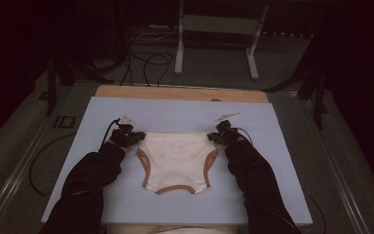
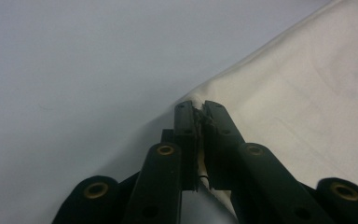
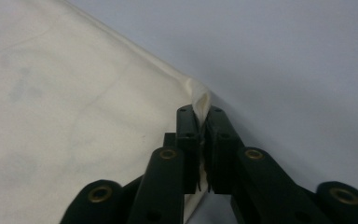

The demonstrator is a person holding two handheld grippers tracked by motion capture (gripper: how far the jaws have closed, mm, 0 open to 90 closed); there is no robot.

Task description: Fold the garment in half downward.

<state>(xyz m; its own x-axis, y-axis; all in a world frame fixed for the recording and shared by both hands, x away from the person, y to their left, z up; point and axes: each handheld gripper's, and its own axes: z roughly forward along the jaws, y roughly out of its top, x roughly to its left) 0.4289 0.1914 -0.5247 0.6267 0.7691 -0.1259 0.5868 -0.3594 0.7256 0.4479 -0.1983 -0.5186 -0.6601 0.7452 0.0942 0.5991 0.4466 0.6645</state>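
Table (image 1: 185, 92) with wooden far edge, mostly covered by a pale blue mat (image 1: 175, 114). Dim room past it: grey floor, metal frame legs (image 1: 179, 44), loose black cables (image 1: 148, 63).

Cream underwear (image 1: 175, 156) spread flat at mat centre, waistband edge on the far side, brown trim along both leg openings and the crotch hem toward the near edge. Faint grey marks on the fabric in the right gripper view (image 3: 51, 93).

Black sleeves in from the bottom, one either side of the garment, well apart.

Left tongs (image 1: 137, 137) at the far-left waistband corner. Left gripper view: jaws nearly pressed together, pinching the corner of the cloth (image 2: 307, 93), a crumpled bit of fabric visible in the narrow gap at the tips (image 2: 200, 116). Corner low, close to the mat (image 2: 74, 70).

Right tongs (image 1: 213, 137) at the far-right waistband corner. Right gripper view: same grip, jaws close together on a small fold of cloth poking up past the tips (image 3: 200, 114). Mat (image 3: 284, 60) just beyond.

Grey three-cornered plates atop both grippers, cables trailing back along the forearms.

Both corners pinched, garment body lying flat between the two tongs, no visible lift in the high view.
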